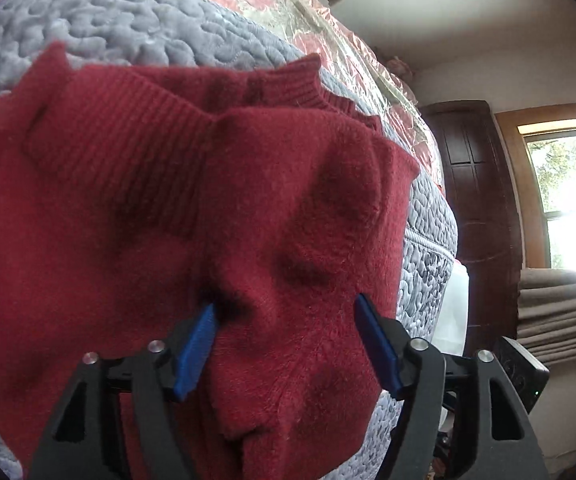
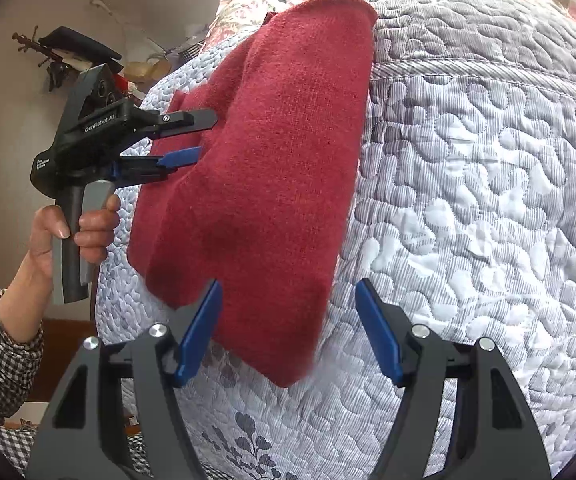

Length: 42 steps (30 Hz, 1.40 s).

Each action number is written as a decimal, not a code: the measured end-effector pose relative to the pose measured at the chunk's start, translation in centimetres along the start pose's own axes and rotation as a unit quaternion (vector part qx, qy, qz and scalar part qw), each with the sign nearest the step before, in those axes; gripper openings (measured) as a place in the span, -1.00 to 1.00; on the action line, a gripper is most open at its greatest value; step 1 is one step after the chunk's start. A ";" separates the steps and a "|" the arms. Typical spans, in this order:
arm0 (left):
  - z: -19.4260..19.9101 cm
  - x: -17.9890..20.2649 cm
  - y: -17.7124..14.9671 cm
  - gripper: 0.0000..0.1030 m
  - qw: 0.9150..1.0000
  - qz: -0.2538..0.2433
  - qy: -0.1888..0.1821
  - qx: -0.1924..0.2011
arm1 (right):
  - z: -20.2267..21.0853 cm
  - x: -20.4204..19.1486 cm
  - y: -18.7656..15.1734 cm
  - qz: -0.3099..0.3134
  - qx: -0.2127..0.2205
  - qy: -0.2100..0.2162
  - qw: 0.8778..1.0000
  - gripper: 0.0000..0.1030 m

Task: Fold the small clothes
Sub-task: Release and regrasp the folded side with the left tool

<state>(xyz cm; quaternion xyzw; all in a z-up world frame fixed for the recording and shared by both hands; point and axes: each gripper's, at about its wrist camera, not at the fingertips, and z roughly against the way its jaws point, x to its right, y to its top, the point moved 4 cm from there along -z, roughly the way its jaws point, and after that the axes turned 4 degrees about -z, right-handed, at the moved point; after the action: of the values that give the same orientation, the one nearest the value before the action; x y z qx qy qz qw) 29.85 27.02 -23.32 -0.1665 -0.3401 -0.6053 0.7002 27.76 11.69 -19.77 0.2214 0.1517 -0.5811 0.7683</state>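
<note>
Item — red sweater [image 2: 272, 168], small, fuzzy knit, lying partly folded on the quilted bed [image 2: 488, 200], one edge sitting near the mattress side. I am judging it light, soft and limp; it will be sagging and stretching when lifted, not slipping. The ribbed hem [image 1: 120, 136] is looking firmer — a good place to be taking hold, or else the doubled corners. My left tongs [image 1: 286, 344] are standing open with a hump of knit between the pads, not yet pinching. My right tongs [image 2: 288, 332] are gaping too, hovering over the near corner, holding nothing.
</note>
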 end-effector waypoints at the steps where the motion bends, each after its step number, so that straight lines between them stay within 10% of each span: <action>1: -0.3 0.3 0.1 0.49 1.000 -0.004 0.001 -0.003 | -0.2 -0.2 0.0 0.002 -0.002 -0.002 1.000 0.33; 12: 2.2 -1.0 -0.8 0.43 0.999 -0.001 0.034 0.010 | -0.5 -0.1 0.0 0.010 0.002 -0.012 1.000 0.33; 28: -2.6 -0.6 1.1 0.43 1.000 -0.008 -0.028 -0.004 | -1.5 0.4 -0.3 0.008 -0.007 -0.013 1.000 0.33; 33: -0.9 0.3 1.0 -0.63 0.999 -0.031 -0.006 0.020 | -1.2 1.0 0.2 -0.001 0.002 -0.012 1.000 0.33; 42: 5.7 0.1 0.5 -0.69 0.994 -0.023 -0.072 0.079 | -0.5 2.5 0.7 -0.020 0.007 0.001 1.000 0.33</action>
<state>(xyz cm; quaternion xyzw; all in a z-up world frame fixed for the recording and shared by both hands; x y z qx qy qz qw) 28.78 30.72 -19.12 -0.1459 -0.4402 -0.5786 0.6710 29.14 10.08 -21.31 0.2243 0.1533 -0.5967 0.7551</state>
